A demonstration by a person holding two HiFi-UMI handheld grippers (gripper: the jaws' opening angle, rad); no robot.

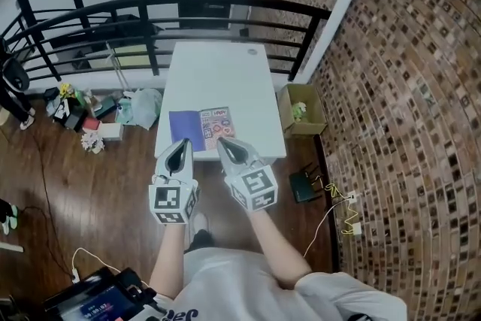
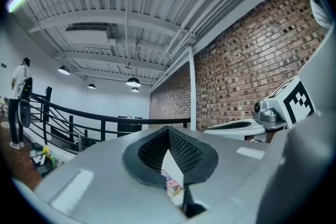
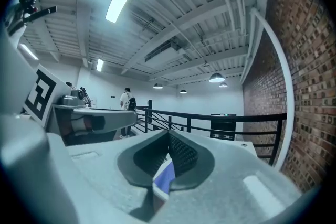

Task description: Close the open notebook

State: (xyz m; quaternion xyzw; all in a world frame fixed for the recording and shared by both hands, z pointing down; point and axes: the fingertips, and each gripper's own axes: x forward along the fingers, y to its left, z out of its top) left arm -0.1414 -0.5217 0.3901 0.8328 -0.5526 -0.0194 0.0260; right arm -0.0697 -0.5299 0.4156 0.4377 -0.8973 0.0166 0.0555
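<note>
Head view high, steeply down on white table (image 1: 218, 79), both gripper views low, level, facing black railing (image 3: 200, 113), all sharing notebook (image 1: 201, 128).

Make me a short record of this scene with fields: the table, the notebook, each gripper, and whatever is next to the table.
table: white, by a brick wall
notebook: open, flat on the table's near part; left page purple, right page colourful
left gripper: jaws together, empty, tip at the notebook's near edge
right gripper: jaws together, empty, tip at the notebook's near edge
box: cardboard, on the floor right of the table
railing: black, behind the table
</note>
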